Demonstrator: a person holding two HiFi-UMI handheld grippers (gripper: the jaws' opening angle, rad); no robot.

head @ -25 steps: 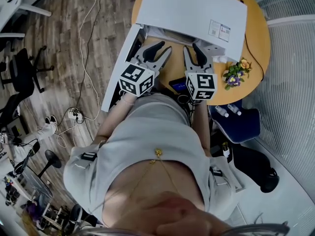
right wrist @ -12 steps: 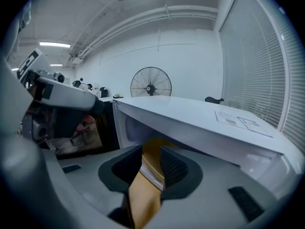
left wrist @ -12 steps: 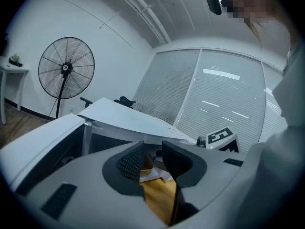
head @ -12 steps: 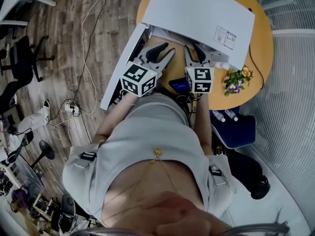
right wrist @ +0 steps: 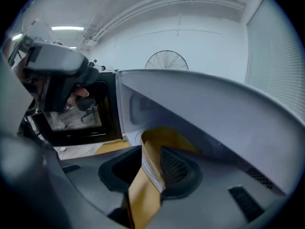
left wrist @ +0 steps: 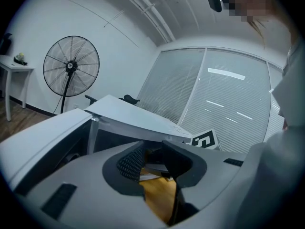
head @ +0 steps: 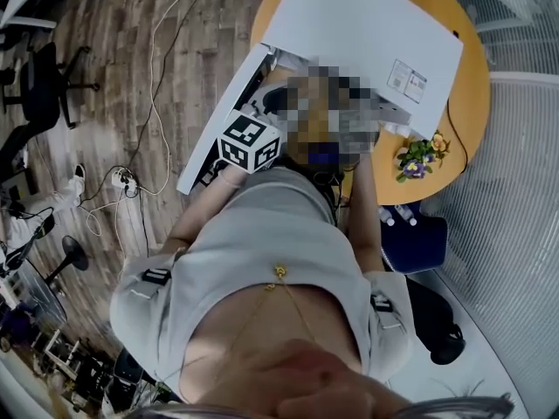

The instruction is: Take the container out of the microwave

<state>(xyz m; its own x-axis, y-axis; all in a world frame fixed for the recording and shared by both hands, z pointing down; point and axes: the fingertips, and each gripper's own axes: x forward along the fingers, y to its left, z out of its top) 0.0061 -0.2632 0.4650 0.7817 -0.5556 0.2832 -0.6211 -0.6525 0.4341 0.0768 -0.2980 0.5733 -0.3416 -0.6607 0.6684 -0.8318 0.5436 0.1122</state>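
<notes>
**Though the door is open, no container is out yet**

Done: the microwave (head: 367, 24) sits on the round wooden table (head: 476, 103) with its door (head: 218, 120) swung out to the person's left. Access looks sorted.

Left to do: the whole extraction (reach in, grip, lift clear).
- left gripper (left wrist: 153, 157): jaws a little apart, nothing between them. Only table wood and the microwave's lower front edge show through the gap.
- right gripper (right wrist: 151, 162): jaws also apart, a tan strip of table in the gap, nothing pinched. It faces the cavity mouth, with the door's dark window (right wrist: 78, 111) off to its left.

Container: not visible in any view. My read is that it's inside the cavity, but that's judgement only.

Hidden or unclear:
- In the head view a mosaic patch covers the cavity mouth and both sets of jaws. Only the left gripper's marker cube (head: 249, 142) is clear.
- The housing top blocks the cavity from above.
- Both gripper views sit low, so the interior is dark and cut off by the housing.
</notes>
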